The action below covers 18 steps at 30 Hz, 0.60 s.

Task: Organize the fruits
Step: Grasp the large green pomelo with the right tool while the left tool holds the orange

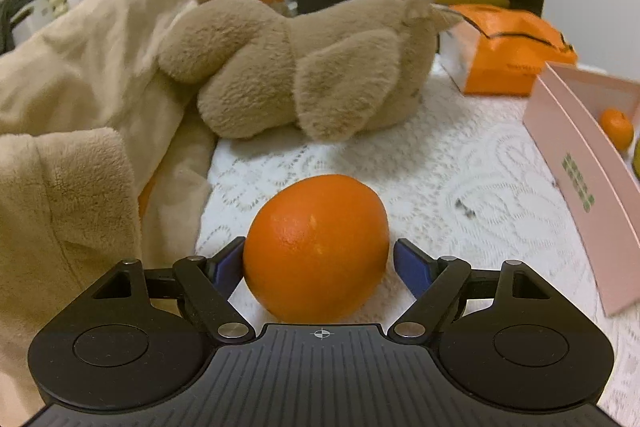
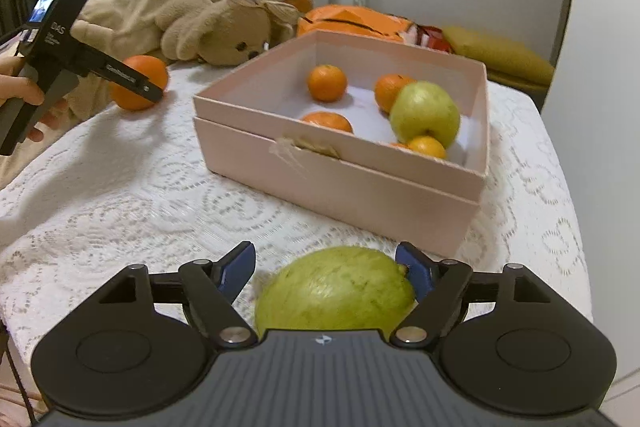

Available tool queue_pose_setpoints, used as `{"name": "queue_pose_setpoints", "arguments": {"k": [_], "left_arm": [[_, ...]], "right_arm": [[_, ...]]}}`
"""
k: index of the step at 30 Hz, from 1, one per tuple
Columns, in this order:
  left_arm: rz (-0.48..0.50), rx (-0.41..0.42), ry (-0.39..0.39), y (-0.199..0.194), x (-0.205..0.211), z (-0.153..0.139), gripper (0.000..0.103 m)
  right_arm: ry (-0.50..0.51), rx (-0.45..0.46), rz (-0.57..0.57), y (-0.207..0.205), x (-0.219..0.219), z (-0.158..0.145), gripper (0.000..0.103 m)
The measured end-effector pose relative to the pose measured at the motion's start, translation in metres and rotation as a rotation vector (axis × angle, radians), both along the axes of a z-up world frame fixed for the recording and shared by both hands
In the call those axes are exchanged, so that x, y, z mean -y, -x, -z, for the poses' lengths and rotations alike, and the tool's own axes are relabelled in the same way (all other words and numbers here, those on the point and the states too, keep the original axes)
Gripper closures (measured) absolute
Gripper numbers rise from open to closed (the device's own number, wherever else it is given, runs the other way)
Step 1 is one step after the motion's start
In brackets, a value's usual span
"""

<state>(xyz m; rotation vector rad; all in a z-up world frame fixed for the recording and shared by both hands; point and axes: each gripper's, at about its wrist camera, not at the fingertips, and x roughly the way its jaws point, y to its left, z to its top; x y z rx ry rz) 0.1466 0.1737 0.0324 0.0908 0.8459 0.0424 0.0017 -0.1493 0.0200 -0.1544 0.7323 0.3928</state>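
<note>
A big orange (image 1: 316, 247) lies on the white lace cloth between the fingers of my left gripper (image 1: 320, 251), which is open; the left pad is at its skin and the right pad stands a little off it. In the right wrist view the same orange (image 2: 150, 67) sits beside the left gripper (image 2: 136, 85), held by a hand. My right gripper (image 2: 326, 255) is open around a green guava (image 2: 336, 291) on the cloth; the right pad is close against it and the left pad stands clear. The pink box (image 2: 340, 183) holds several mandarins and a green apple (image 2: 426, 115).
A tan plush toy (image 1: 304, 67) and a beige blanket (image 1: 80, 87) crowd the cloth's far left. An orange bag (image 1: 508, 51) and a yellow cushion (image 2: 500, 55) lie behind the box. The table edge (image 2: 576, 227) drops off at the right.
</note>
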Motion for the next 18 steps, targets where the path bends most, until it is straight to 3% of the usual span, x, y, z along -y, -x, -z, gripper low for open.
{"name": "queue_pose_setpoints", "arguments": {"k": [7, 18], "left_arm": [[-0.081, 0.007, 0.111, 0.001, -0.016, -0.001, 0.024], [-0.014, 0.003, 0.192, 0.025, -0.027, -0.002, 0.025]], "right_arm": [[0.004, -0.015, 0.036, 0.001, 0.007, 0.009, 0.023], [0.01, 0.0, 0.05, 0.004, 0.005, 0.011, 0.021]]}}
